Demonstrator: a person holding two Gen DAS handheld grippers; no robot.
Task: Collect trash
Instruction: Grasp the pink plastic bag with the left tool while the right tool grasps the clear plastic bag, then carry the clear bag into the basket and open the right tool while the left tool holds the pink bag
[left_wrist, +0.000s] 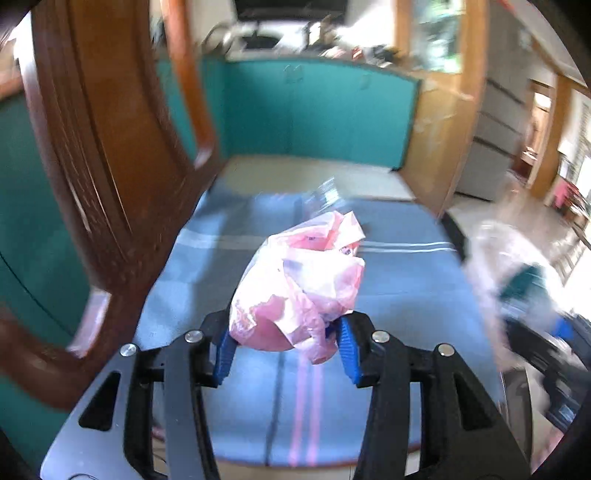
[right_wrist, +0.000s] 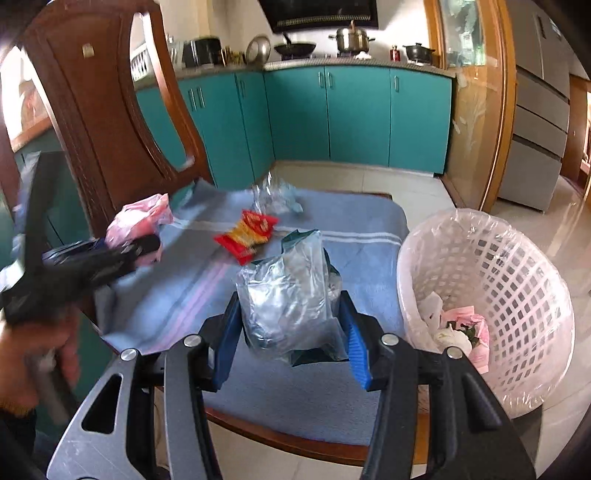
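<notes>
The 2 grippers, left gripper (left_wrist: 286, 343) and right gripper (right_wrist: 290, 328), each clamp crumpled plastic.

A wooden chair (right_wrist: 96, 122) with a carved, curved back stood at the left, its seat covered by a blue striped cloth (right_wrist: 192, 280). Behind it ran teal cabinets (right_wrist: 354, 118) under a grey counter (right_wrist: 354, 62). On the counter sat a steel pot (right_wrist: 350, 38), a dark wok (right_wrist: 295, 48), a small black pot (right_wrist: 418, 51) and a dark appliance (right_wrist: 207, 51), with a black range hood (right_wrist: 321, 13) above. A wood-framed glass panel (right_wrist: 476, 103) rose at the right, and beyond it stood a grey refrigerator (right_wrist: 539, 122). The floor (right_wrist: 354, 177) was pale tile. The left wrist view was motion-blurred, showing the same chair back (left_wrist: 110, 147) and cabinets (left_wrist: 314, 110)
</notes>
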